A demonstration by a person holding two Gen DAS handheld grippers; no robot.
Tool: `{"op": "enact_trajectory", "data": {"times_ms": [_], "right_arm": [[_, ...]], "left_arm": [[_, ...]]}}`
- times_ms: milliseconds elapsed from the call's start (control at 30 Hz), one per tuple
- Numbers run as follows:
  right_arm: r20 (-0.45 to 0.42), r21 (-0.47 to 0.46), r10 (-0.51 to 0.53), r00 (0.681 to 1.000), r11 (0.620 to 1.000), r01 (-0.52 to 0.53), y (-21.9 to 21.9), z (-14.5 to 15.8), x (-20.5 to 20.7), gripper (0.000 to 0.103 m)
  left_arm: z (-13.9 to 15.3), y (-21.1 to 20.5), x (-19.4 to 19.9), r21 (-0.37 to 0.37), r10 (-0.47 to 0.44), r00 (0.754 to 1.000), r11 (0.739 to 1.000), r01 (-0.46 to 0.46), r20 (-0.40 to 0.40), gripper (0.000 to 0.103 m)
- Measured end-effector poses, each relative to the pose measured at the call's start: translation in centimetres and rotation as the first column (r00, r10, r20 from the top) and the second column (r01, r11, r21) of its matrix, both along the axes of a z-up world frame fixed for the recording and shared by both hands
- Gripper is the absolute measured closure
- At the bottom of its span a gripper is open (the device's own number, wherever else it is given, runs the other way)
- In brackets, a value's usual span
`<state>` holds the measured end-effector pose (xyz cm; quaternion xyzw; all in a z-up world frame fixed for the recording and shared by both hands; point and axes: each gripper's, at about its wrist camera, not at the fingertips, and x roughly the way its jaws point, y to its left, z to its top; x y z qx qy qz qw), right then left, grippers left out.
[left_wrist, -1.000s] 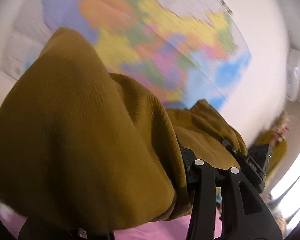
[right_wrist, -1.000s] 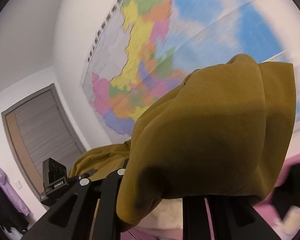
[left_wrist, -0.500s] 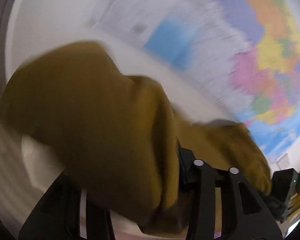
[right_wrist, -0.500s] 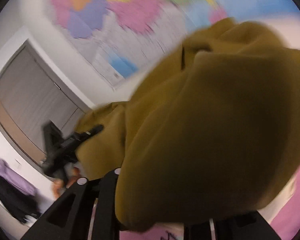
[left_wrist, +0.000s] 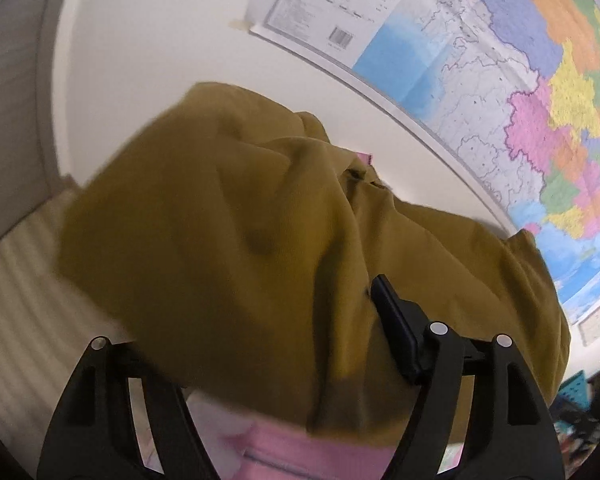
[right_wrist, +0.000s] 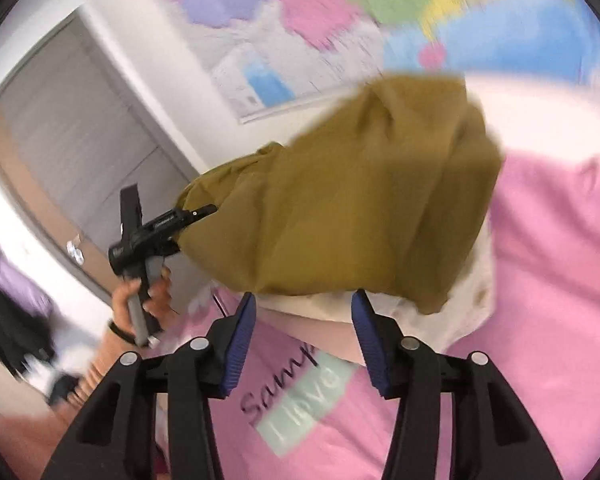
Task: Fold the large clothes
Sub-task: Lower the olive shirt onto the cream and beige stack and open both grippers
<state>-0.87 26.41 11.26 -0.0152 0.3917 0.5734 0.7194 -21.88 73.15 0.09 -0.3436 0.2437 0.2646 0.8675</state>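
Note:
A mustard-brown garment [left_wrist: 260,240] hangs bunched in the air. In the left wrist view it drapes over my left gripper [left_wrist: 284,344], which is shut on its cloth; the left finger is hidden under the cloth. In the right wrist view the garment [right_wrist: 360,208] floats above my right gripper [right_wrist: 300,320], whose blue-padded fingers [right_wrist: 240,340] stand apart with nothing between them. The left gripper [right_wrist: 156,232] shows there too, held in a hand, gripping the garment's far end.
A coloured wall map [left_wrist: 520,80] hangs behind. A pink printed garment [right_wrist: 540,280] and a cream cloth [right_wrist: 440,312] lie below. A grey door [right_wrist: 60,140] and hanging clothes [right_wrist: 4,280] are at left.
My right gripper has let go of the garment and opened; the cloth now floats above its fingers. Both cameras swung downward, and the left gripper still holds the garment.

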Motion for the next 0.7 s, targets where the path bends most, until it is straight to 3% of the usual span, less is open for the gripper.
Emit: {"op": "enact_trajectory", "data": {"times_ms": [67, 133, 200, 267, 367, 533, 633, 700], "right_arm": [[0.082, 0.015, 0.012, 0.997, 1.000, -0.013, -0.5, 2.3, -0.6, 0.063], [0.191, 0.063, -0.045, 0.980, 0.997, 0.034, -0.8, 4.7, -0.8, 0.063], [0.192, 0.092, -0.056, 0.980, 0.995, 0.039, -0.5, 5.1, 0.1, 0.063], [0.185, 0.086, -0.086, 0.979, 0.994, 0.071, 0.4, 4.3, 1.4, 0.063], [0.211, -0.003, -0.141, 0.967, 0.989, 0.145, 3.4, 1.4, 3.7, 0.063], [0.197, -0.123, -0.136, 0.971, 0.979, 0.162, 5.3, -4.0, 4.9, 0.066], [0.166, -0.102, -0.150, 0.975, 0.980, 0.168, 5.1, -3.9, 5.4, 0.066], [0.162, -0.097, -0.160, 0.974, 0.979, 0.177, 4.6, -3.3, 5.1, 0.066]], "left_arm": [[0.3, -1.5, -1.4, 0.032, 0.039, 0.999, 0.999, -0.039, -0.019, 0.029], [0.4, -2.5, -2.5, 0.050, 0.065, 0.998, 0.997, -0.065, -0.007, 0.028], [1.1, -3.4, -3.2, 0.076, 0.091, 0.996, 0.993, -0.091, -0.002, 0.028], [1.9, -4.4, -3.2, 0.130, 0.101, 0.995, 0.987, -0.098, -0.017, 0.028], [3.0, -5.7, -3.0, 0.206, 0.123, 0.992, 0.972, -0.114, -0.030, 0.026], [3.5, -7.2, -1.3, 0.266, 0.072, 0.996, 0.962, -0.056, -0.052, 0.022], [2.9, -8.0, 0.6, 0.270, 0.018, 0.996, 0.963, 0.008, -0.093, 0.021], [2.6, -8.6, 1.6, 0.310, 0.035, 0.992, 0.951, 0.004, -0.122, 0.017]]}}
